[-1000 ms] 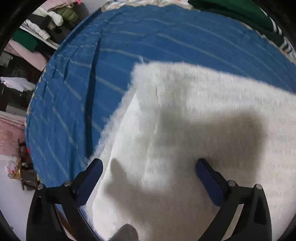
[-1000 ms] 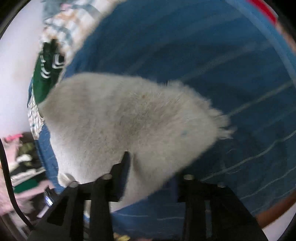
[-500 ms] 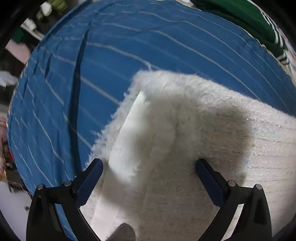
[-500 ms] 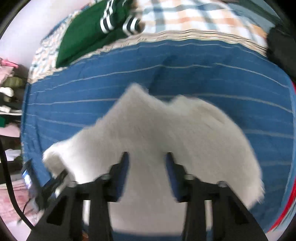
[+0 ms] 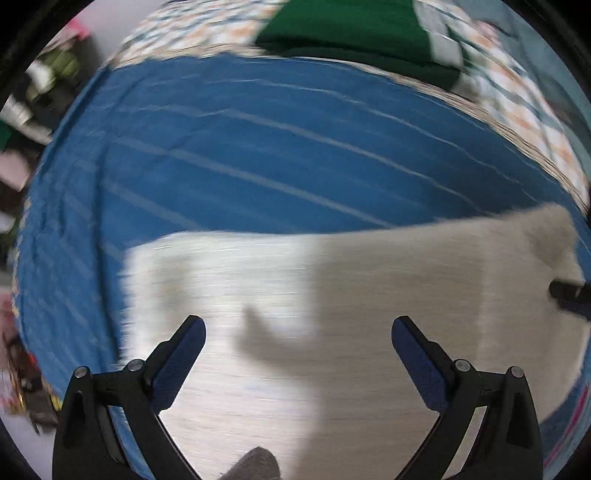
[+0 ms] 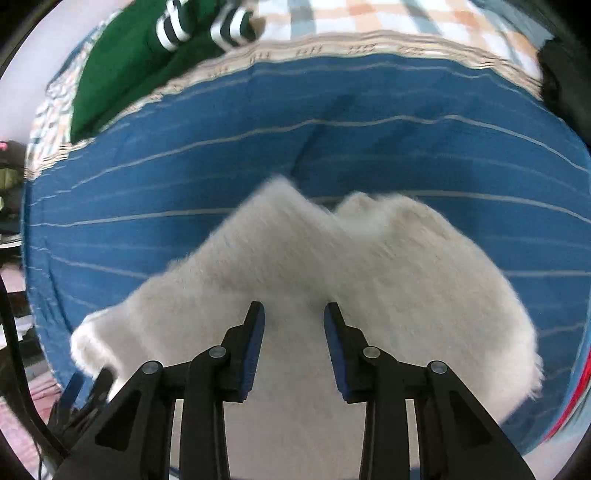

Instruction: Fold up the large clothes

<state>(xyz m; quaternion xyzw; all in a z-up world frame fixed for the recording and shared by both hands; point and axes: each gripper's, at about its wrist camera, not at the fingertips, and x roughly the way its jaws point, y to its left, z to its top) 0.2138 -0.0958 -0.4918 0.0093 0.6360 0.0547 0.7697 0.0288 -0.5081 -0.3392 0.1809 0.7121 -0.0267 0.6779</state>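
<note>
A white fluffy garment (image 5: 332, 302) lies folded on a blue striped sheet (image 5: 258, 155). My left gripper (image 5: 297, 334) is wide open and empty, hovering above the garment's left part. In the right wrist view the garment (image 6: 388, 266) lies in a broad folded shape with two peaks at its far edge. My right gripper (image 6: 294, 314) hovers over its near middle, jaws slightly apart and empty. The right gripper's tip also shows in the left wrist view (image 5: 570, 291) at the garment's right end. The left gripper shows in the right wrist view (image 6: 85, 387) at the garment's left end.
A green garment with white stripes (image 6: 147, 51) lies on a plaid cover (image 6: 369, 22) beyond the sheet; it also shows in the left wrist view (image 5: 354, 33). Cluttered shelves (image 5: 33, 96) stand at the far left. A dark object (image 6: 561, 74) sits at the far right.
The right gripper let go of the garment and its jaws opened slightly. The left gripper swung right and now faces along the garment's length. The garment lies flatter.
</note>
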